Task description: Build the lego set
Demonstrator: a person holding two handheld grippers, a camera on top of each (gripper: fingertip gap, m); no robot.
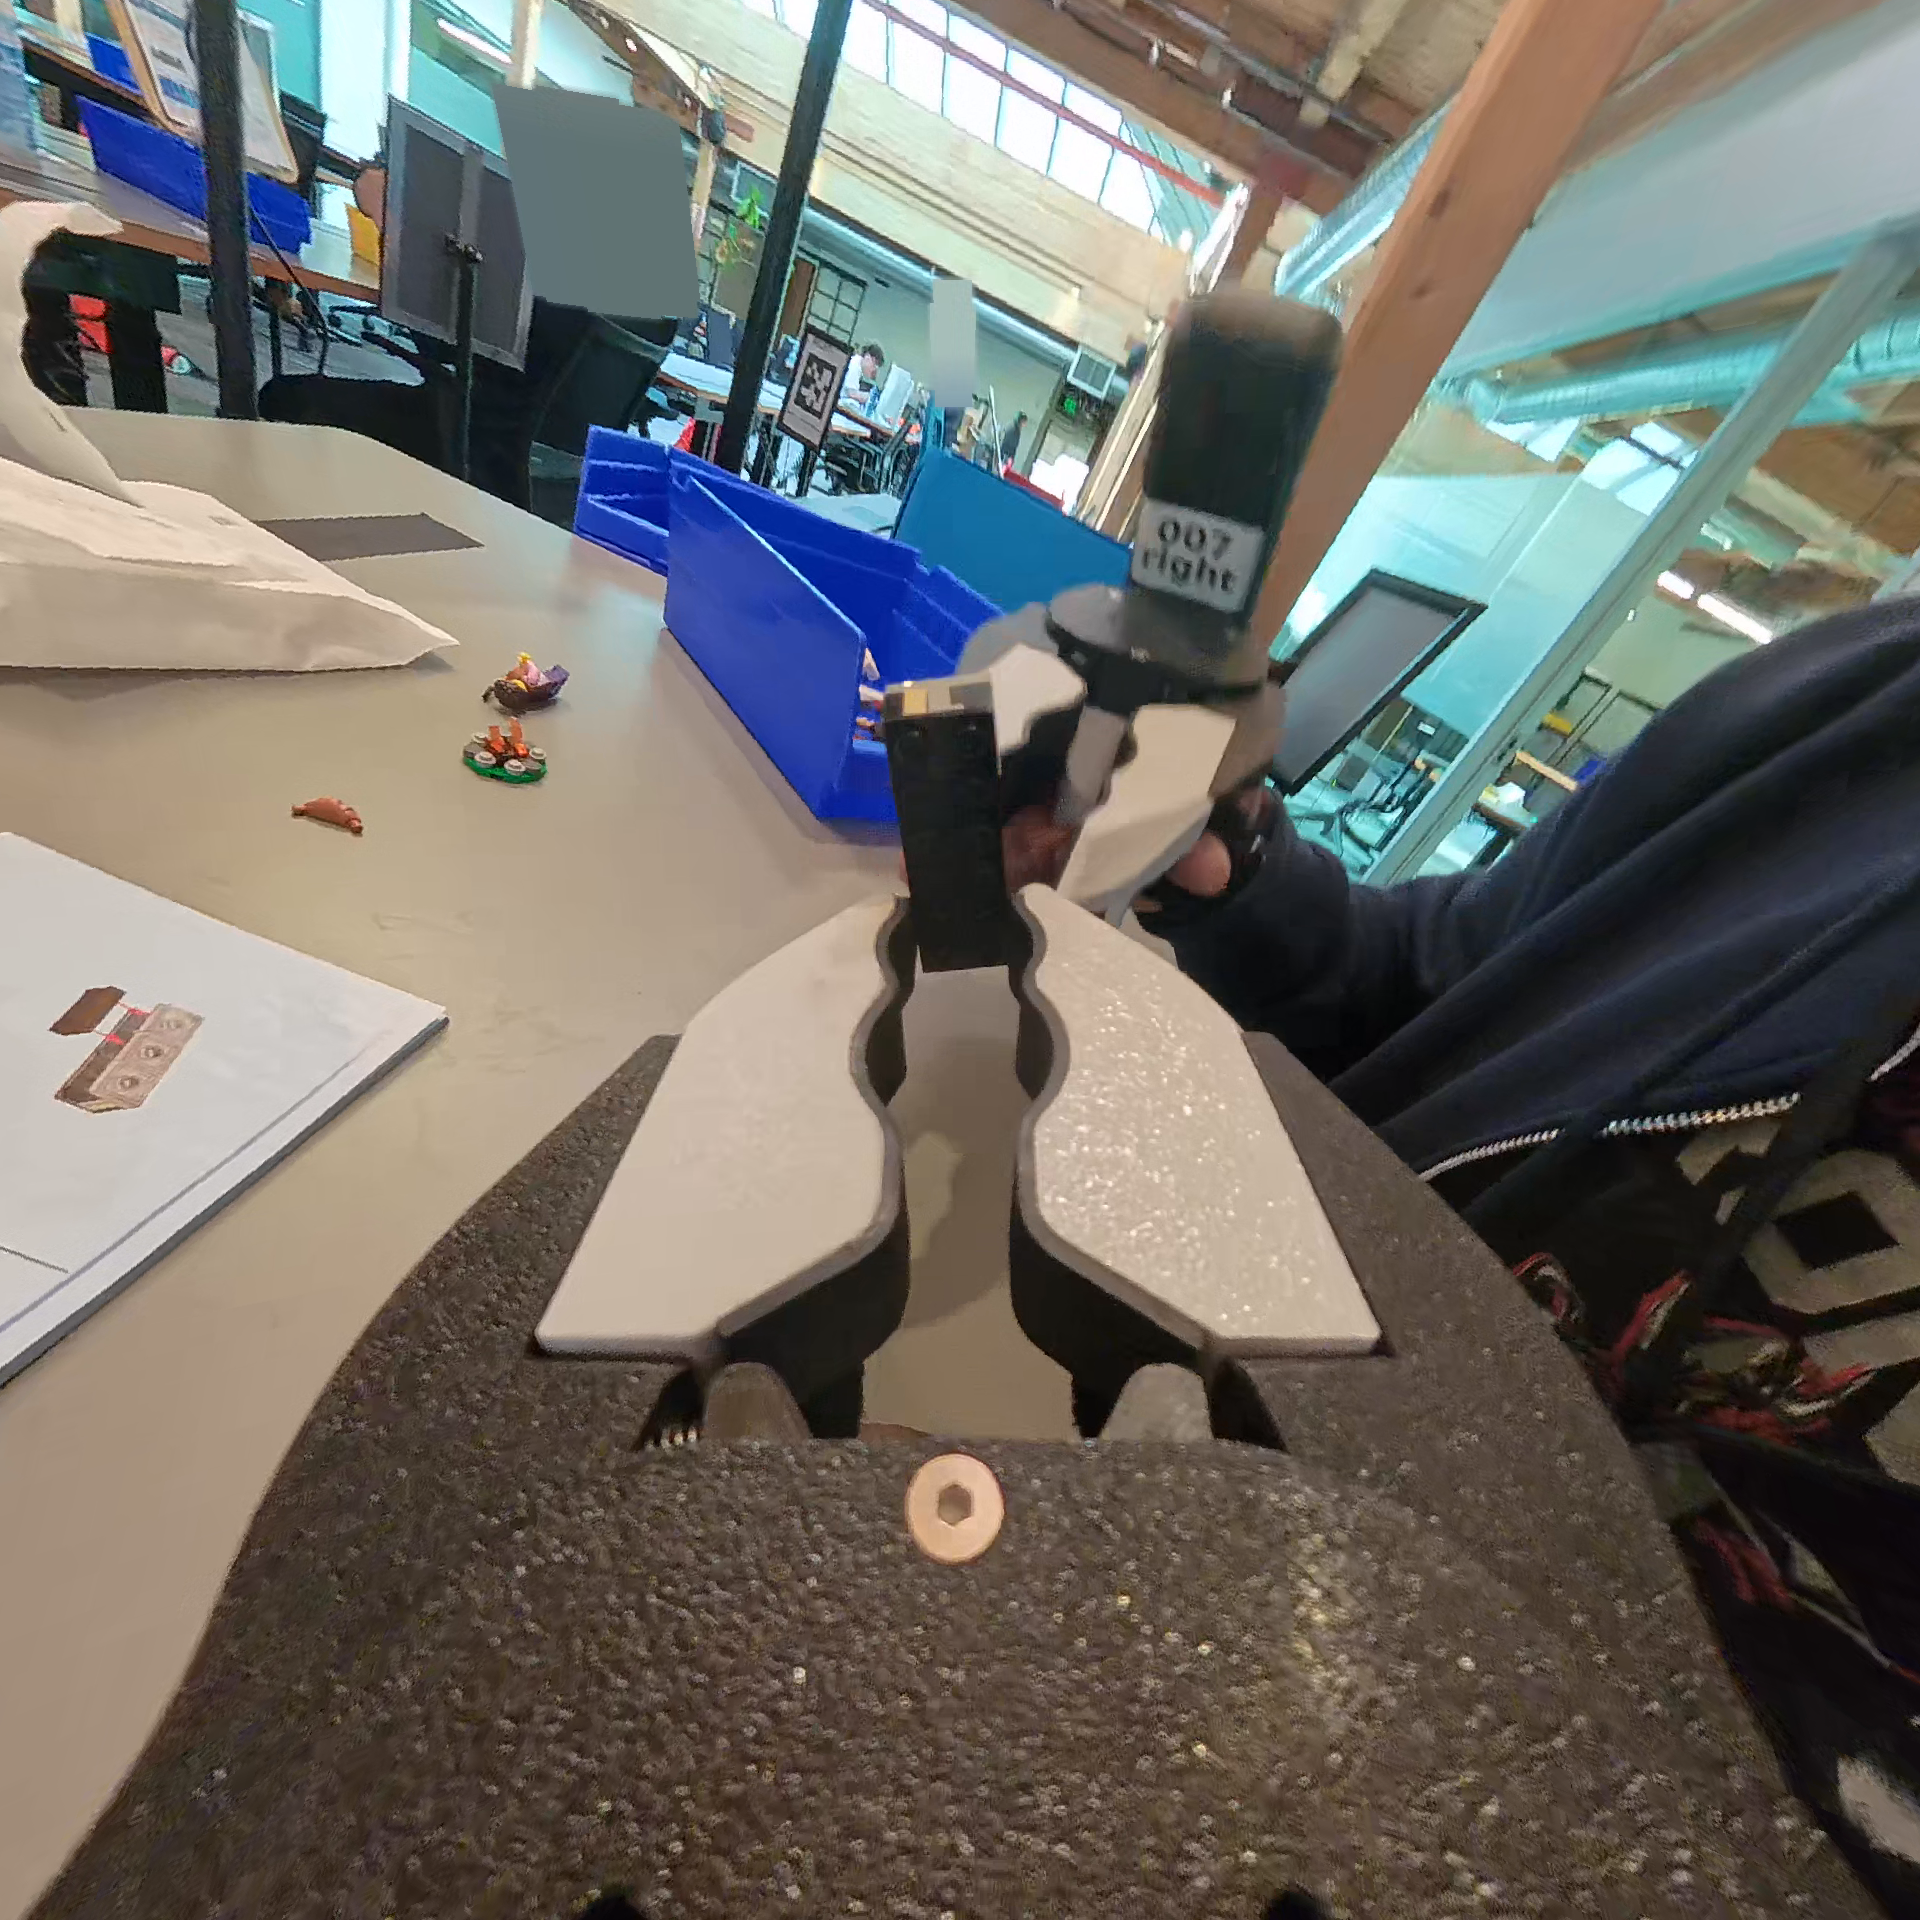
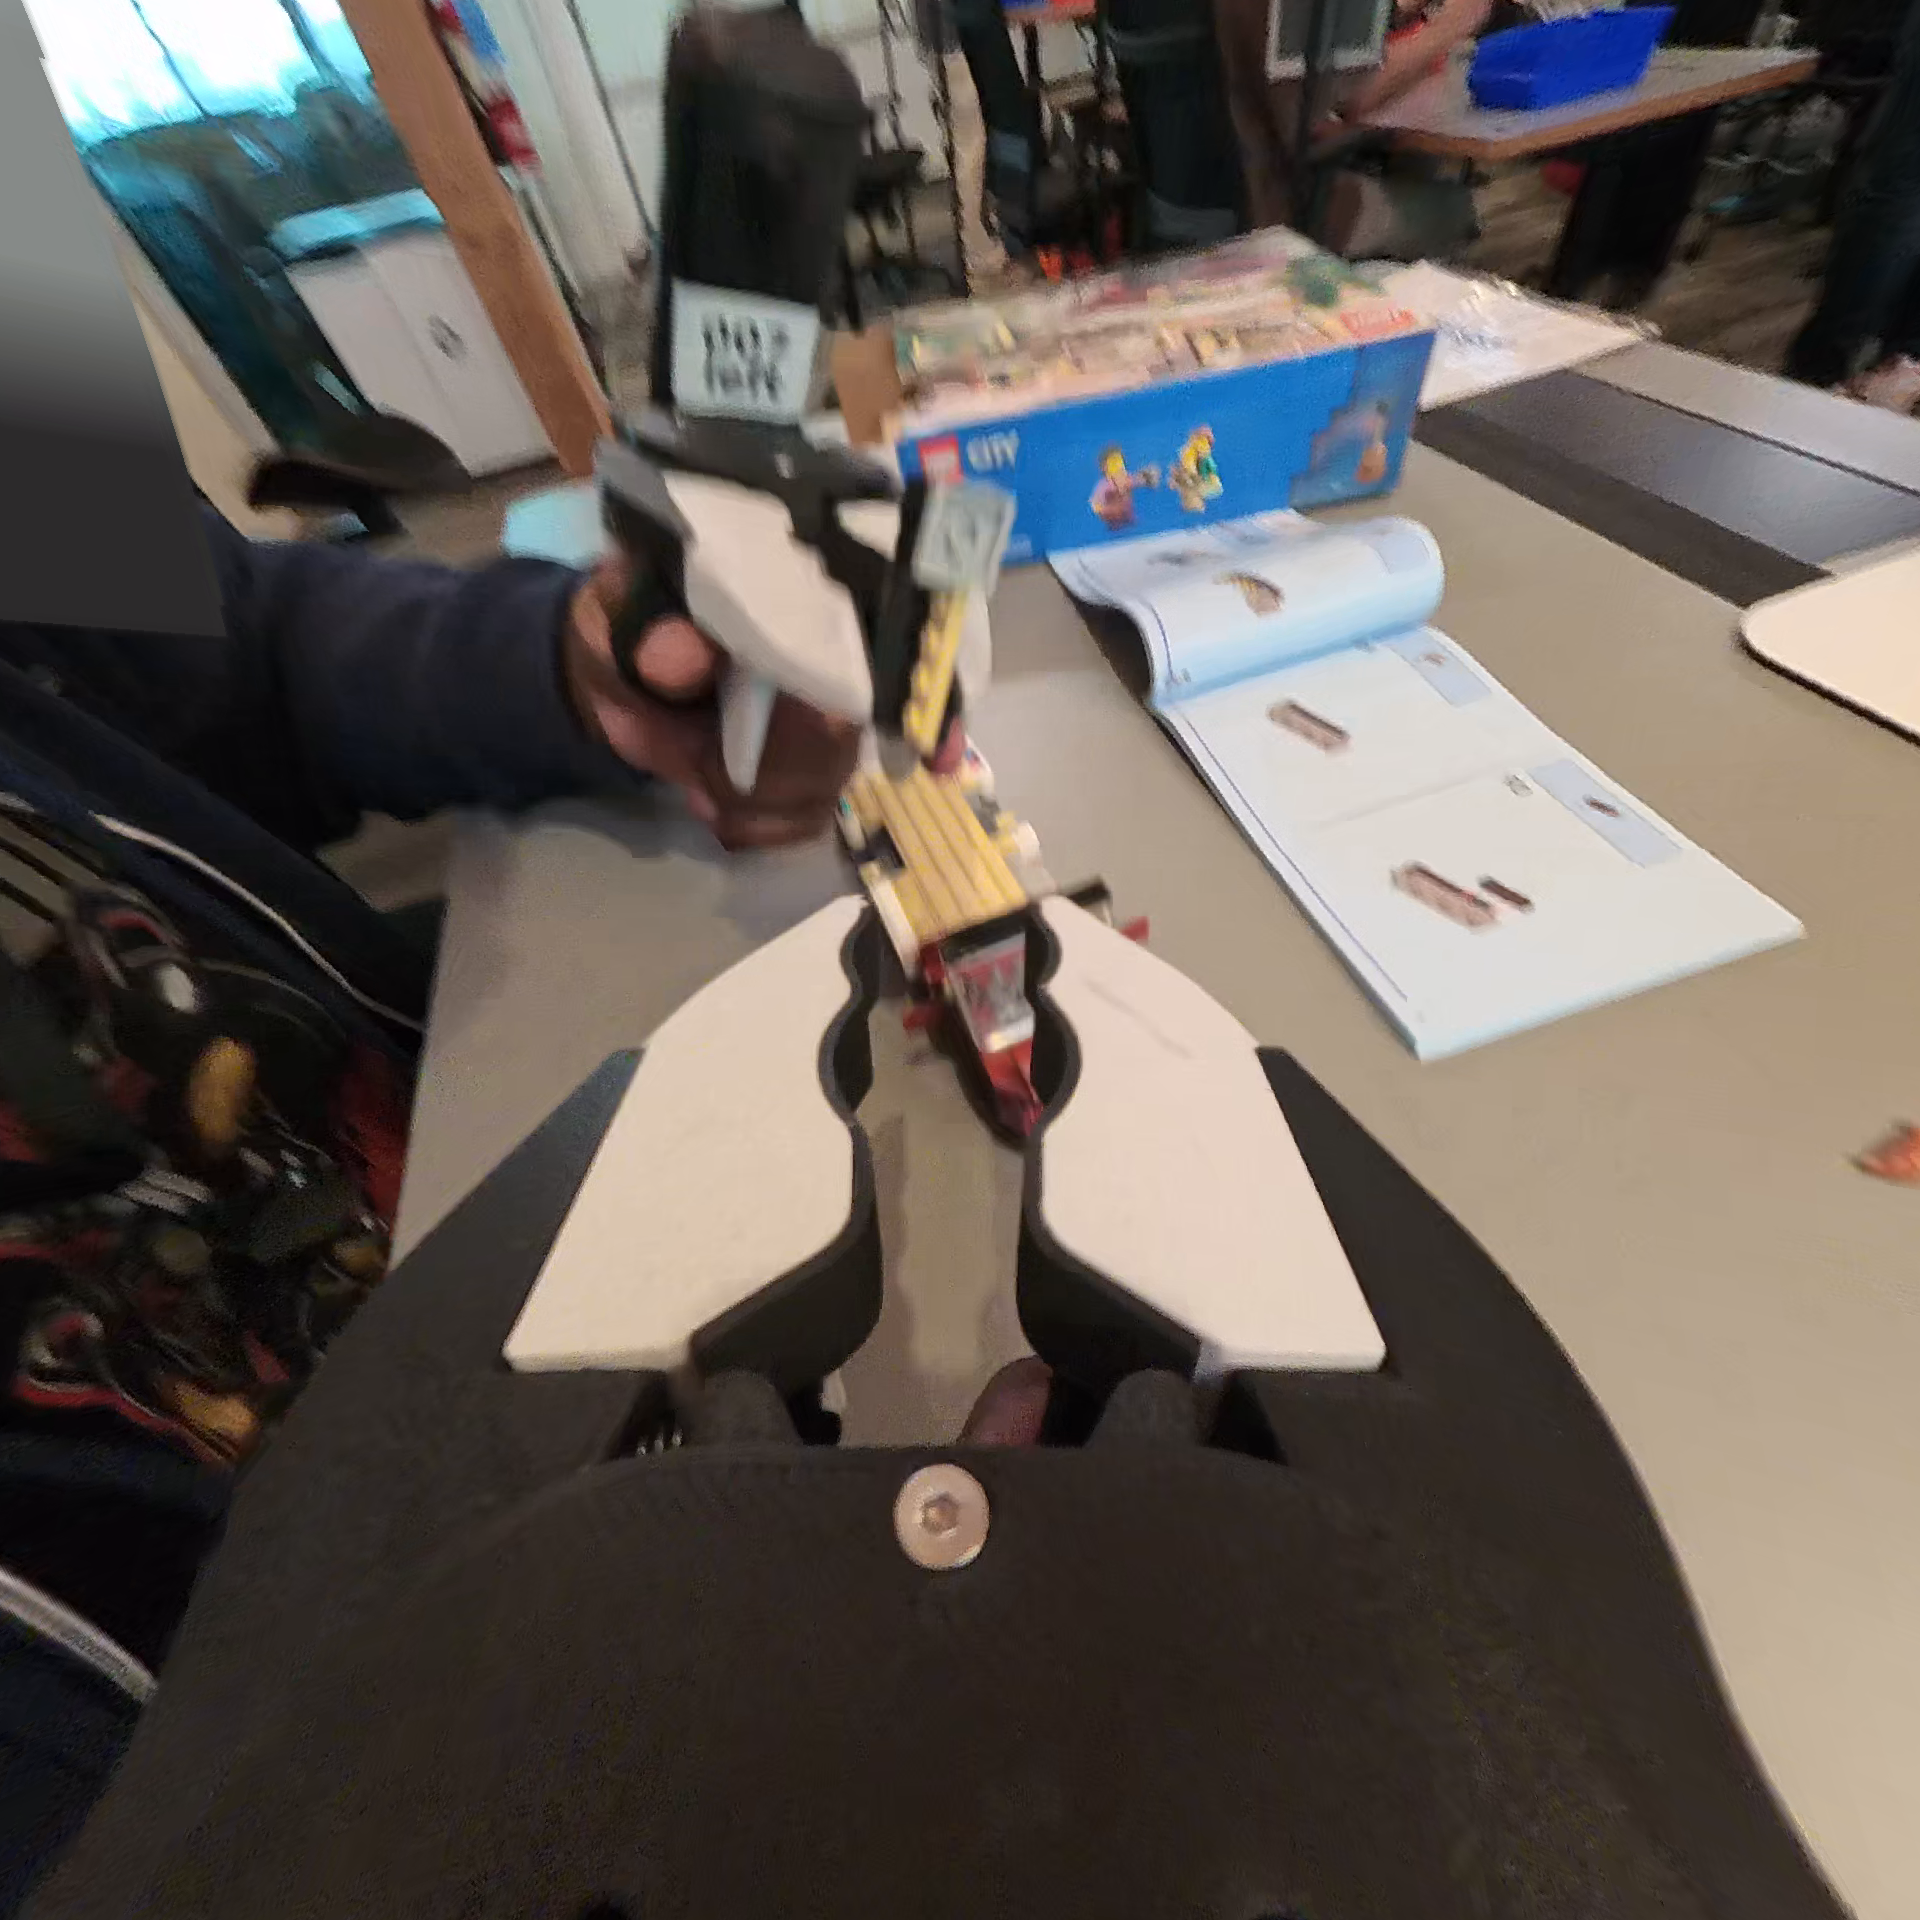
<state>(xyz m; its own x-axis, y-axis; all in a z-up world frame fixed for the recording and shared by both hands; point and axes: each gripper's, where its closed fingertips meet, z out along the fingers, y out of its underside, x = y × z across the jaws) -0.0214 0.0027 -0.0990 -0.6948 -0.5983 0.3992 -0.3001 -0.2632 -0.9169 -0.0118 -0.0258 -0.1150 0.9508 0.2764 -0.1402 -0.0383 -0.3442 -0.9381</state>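
My left gripper (image 1: 961,914) is shut on the lower end of a long black brick strip (image 1: 945,821) that stands upright from its fingertips. The right wrist view shows this strip (image 2: 930,644) with yellow studs and a grey top piece, held by the left gripper (image 2: 914,717). Its lower end meets the far end of a brick model (image 2: 940,842) with a yellow top and a red and white end. My right gripper (image 2: 951,935) is open around the model's red end. Its right pad touches it and a gap shows at the left pad. The right gripper (image 1: 1081,769) also shows behind the strip.
Blue bins (image 1: 758,634), a white paper bag (image 1: 156,582), small brick builds (image 1: 506,750) and a brown piece (image 1: 329,814) lie on the grey table. An open instruction booklet (image 2: 1403,790), a blue box (image 2: 1153,447) and an orange piece (image 2: 1891,1148) lie to the right. My hands' fingertips stand some 4 centimetres from each other.
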